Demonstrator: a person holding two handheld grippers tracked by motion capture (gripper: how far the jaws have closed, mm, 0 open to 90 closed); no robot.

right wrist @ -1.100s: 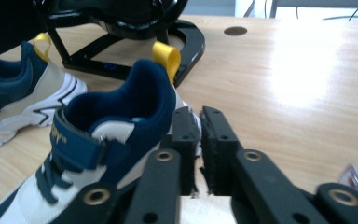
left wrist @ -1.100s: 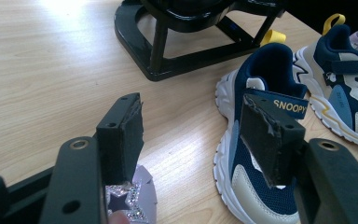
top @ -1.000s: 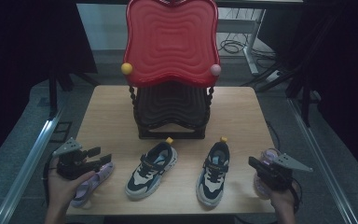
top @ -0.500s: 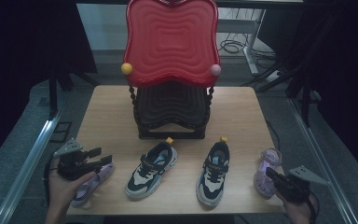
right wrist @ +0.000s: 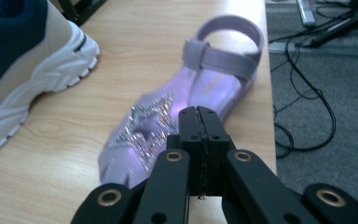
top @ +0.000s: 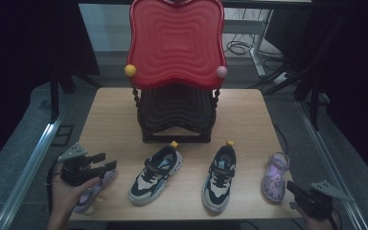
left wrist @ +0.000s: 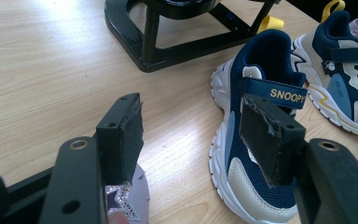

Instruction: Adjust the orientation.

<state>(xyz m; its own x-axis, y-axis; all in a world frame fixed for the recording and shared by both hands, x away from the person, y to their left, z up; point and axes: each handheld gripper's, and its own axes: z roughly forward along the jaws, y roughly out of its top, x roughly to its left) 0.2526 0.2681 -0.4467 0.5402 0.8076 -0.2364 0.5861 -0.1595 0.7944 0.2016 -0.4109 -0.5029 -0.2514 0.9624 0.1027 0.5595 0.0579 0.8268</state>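
Two purple glitter sandals lie at the table's sides, with two navy-and-white sneakers between them. My left gripper hovers open over the left sandal, its pads wide apart and empty. In the left gripper view the gripper points at the left sneaker, with the sandal's toe below one pad. My right gripper is shut at the near right corner, just behind the toe of the right sandal. In the right gripper view its jaws are pressed together on nothing, above the sandal.
A red wavy-backed stand on a dark frame fills the table's back middle. The left sneaker and right sneaker stand side by side in front of it. Cables lie on the floor past the table's right edge.
My right gripper has drawn back toward the near edge and slightly right, uncovering the right sandal. It stays shut. My left gripper has not moved.
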